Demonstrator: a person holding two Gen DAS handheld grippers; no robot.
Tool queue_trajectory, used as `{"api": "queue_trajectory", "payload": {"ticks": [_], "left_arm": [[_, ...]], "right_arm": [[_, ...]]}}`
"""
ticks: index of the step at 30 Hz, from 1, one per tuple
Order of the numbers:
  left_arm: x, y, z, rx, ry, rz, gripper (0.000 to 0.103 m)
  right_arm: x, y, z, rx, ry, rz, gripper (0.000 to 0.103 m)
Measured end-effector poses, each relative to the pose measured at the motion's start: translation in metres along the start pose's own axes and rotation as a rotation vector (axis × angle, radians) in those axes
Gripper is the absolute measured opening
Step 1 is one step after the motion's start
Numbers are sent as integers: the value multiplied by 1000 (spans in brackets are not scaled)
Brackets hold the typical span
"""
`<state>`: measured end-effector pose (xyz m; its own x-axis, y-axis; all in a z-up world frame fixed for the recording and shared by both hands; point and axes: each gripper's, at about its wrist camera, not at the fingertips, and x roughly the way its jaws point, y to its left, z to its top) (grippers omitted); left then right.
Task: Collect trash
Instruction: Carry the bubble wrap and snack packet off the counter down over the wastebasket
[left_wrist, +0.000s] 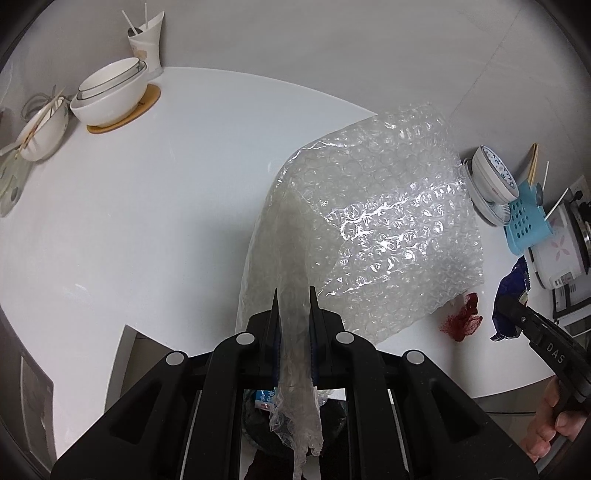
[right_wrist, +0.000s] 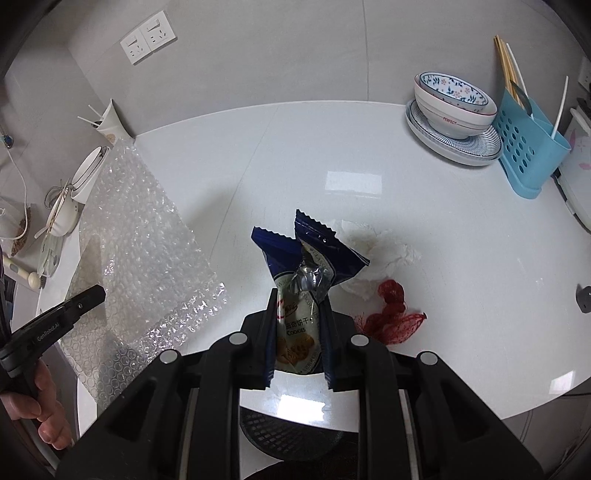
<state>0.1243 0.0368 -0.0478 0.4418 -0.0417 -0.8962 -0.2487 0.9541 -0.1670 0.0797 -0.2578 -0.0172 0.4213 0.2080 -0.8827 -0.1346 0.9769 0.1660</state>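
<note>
My left gripper (left_wrist: 293, 295) is shut on a clear sheet of bubble wrap (left_wrist: 373, 229) and holds it above the white table (left_wrist: 147, 221); the sheet also shows in the right wrist view (right_wrist: 144, 236). My right gripper (right_wrist: 299, 299) is shut on a blue cookie wrapper (right_wrist: 303, 273), which also shows in the left wrist view (left_wrist: 511, 299). A crumpled white tissue (right_wrist: 373, 254) and a red net (right_wrist: 391, 317) lie on the table just right of the wrapper. A dark mesh bin (right_wrist: 291, 432) sits below the table edge under both grippers.
Stacked white bowls on a wooden coaster (left_wrist: 110, 92), a bowl with chopsticks (left_wrist: 40, 129) and a paper cup (left_wrist: 147, 40) stand at the left. Patterned bowls on a plate (right_wrist: 454, 114) and a blue utensil caddy (right_wrist: 528, 147) stand at the right, beside a white appliance (left_wrist: 557, 243).
</note>
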Motion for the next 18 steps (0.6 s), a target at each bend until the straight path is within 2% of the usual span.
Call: {"api": "queue_trajectory", "payload": {"ticks": [8, 18], "left_arm": [[-2, 9, -14, 0, -2, -18, 10], [-5, 32, -36, -2, 7, -37, 10]], "right_arm": [[-20, 4, -24, -6, -34, -8, 18], [-25, 16, -59, -46, -22, 0, 18]]}}
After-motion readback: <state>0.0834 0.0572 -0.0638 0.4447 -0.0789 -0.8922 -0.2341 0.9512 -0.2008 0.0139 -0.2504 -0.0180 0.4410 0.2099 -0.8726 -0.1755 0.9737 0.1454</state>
